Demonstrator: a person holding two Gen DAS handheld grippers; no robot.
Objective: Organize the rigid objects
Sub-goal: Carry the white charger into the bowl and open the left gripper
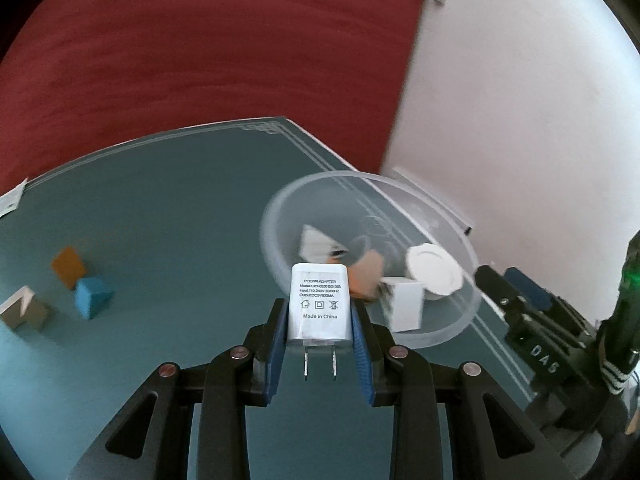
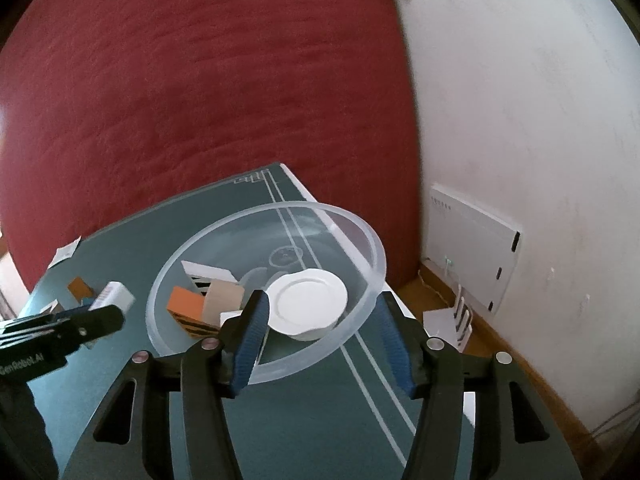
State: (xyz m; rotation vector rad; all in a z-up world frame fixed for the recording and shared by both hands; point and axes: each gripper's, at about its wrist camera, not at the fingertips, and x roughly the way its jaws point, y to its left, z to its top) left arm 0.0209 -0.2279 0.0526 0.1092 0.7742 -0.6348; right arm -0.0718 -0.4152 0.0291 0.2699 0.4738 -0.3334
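While my left tool [image 1: 320, 312] grips the white power adapter [image 1: 320, 300] beside the clear bowl [image 2: 360, 236], my right tool [image 2: 324, 320] gapes empty.

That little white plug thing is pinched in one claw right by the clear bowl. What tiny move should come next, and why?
Probably carry it a little further forward, over the rim, then let go. The left gripper is shut on the white plug, which sits just short of the clear bowl. Similar small things already lie inside, and the right gripper stands open and empty.
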